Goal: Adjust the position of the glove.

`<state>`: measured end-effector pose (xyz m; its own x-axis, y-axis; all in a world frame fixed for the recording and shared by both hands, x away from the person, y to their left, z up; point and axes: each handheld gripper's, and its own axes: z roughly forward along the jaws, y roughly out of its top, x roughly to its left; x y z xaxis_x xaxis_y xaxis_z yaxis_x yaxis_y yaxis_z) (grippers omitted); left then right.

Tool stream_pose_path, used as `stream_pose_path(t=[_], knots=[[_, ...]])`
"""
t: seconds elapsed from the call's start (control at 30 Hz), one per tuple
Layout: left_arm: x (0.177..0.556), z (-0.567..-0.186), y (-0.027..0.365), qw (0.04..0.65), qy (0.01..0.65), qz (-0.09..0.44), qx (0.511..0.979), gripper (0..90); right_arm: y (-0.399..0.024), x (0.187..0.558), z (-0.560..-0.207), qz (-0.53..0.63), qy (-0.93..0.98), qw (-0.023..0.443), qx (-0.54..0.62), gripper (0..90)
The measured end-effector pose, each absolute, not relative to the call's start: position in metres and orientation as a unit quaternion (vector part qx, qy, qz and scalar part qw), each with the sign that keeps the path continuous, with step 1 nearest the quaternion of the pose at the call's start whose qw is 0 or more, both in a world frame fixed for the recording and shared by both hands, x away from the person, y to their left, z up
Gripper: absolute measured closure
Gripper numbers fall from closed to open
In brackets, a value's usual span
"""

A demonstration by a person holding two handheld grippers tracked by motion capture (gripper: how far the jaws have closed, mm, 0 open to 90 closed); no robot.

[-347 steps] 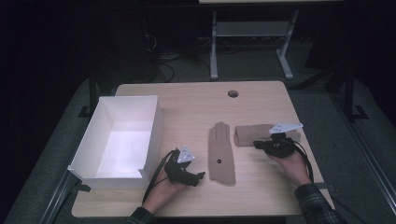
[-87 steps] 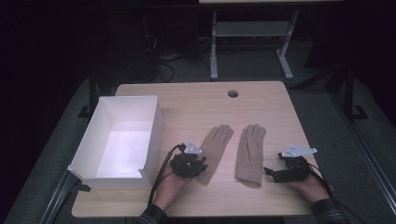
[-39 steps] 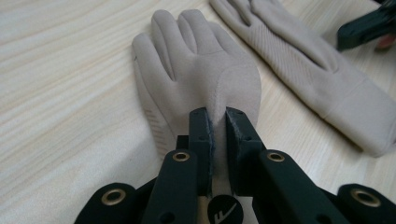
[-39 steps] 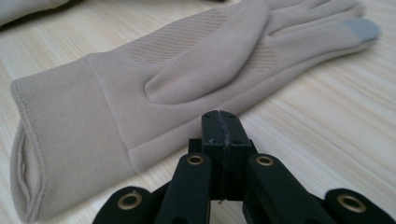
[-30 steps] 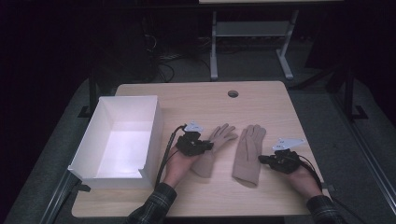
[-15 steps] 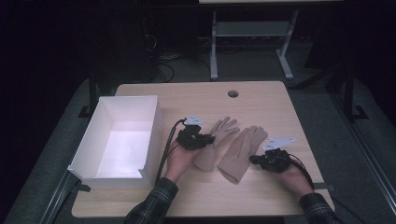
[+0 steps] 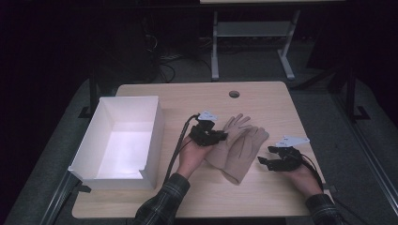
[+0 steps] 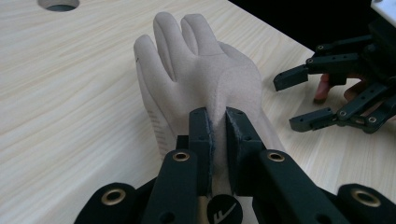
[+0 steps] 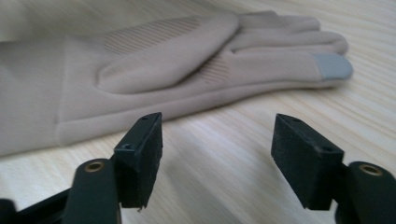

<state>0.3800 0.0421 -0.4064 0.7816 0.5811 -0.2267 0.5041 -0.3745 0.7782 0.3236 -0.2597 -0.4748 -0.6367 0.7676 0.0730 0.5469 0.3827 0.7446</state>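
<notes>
Two beige gloves lie near the middle of the wooden surface (image 7: pixel 155 201), overlapping so that the right glove (image 7: pixel 244 152) rests partly on top of the left glove (image 7: pixel 224 140). Both point their fingers toward the far edge, where a round hole (image 7: pixel 233 94) is cut in the wood.

The left tongs (image 7: pixel 220 137) are clenched on the left glove — in the left gripper view a raised fold of its fabric (image 8: pixel 219 100) is pinched tight between the two black jaws, with the glove's fingers stretching away beyond them. The left hand (image 7: pixel 191 153) sits just behind, with a plaid sleeve (image 7: pixel 162 201) reaching back to the near edge.

The right tongs (image 7: pixel 264 161) lie just beside the right glove, at its right edge, and have just been opening. Their jaws stand wide apart with nothing between them; in the right gripper view only bare wood shows in the gap, and the glove (image 9: pixel 177 60) lies flat a little beyond the tips, palm side showing, with a grey patch (image 9: pixel 332 65) on one fingertip. The right hand (image 7: pixel 307 177) holds them low over the wood.

A white open box (image 7: pixel 155 129) stands at the left side of the surface, well apart from the gloves, close to the left forearm.
</notes>
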Motion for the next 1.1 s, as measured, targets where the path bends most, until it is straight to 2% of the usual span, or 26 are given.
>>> stream_pose_path(t=[0.53, 1.1], knots=[[0.388, -0.412, -0.008, 0.447, 0.319, 0.033, 0.835, 81.5, -0.266, 0.325, -0.480, 0.369, 0.820, 0.157, 0.408, 28.5], [0.385, -0.434, -0.031, 0.403, 0.320, 0.032, 0.857, 79.5, -0.267, 0.325, -0.480, 0.369, 0.821, 0.157, 0.407, 28.2]])
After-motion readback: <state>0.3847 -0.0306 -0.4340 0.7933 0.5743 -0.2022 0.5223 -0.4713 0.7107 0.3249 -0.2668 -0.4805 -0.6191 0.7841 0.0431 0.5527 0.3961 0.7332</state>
